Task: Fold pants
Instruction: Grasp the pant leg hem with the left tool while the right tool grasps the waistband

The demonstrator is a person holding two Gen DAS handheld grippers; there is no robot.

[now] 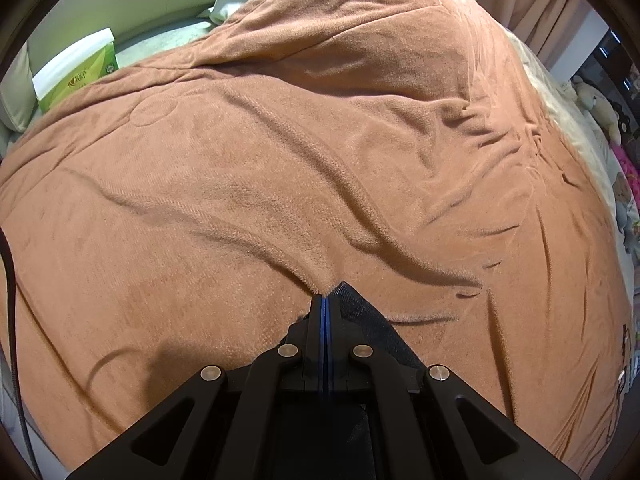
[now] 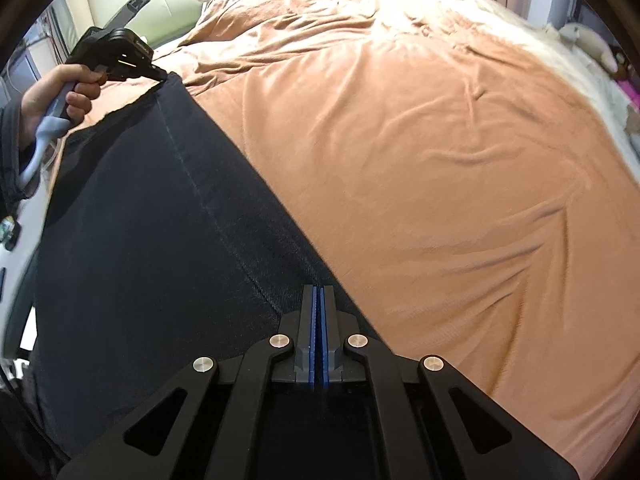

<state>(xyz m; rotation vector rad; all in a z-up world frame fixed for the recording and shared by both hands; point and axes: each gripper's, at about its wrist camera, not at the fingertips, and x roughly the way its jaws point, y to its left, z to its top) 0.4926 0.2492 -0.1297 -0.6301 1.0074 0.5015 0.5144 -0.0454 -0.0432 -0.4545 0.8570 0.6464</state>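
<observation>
Bed with rumpled rust-brown fleece blanket (image 2: 440,168) filled both views. Dark navy denim pants (image 2: 160,220) lay stretched across near edge. Left hand-held gripper (image 2: 162,76) clamped far corner; right hand-held gripper (image 2: 319,292) pinched near edge. Step judged: both corners gripped, ready to lift and fold over. Waistband, legs out of view; fabric between pads hard to see.

pants (image 2: 140,220) cut off lower left, blurred

Dark denim pants (image 2: 160,240) spread over the blanket (image 2: 440,160).
</observation>
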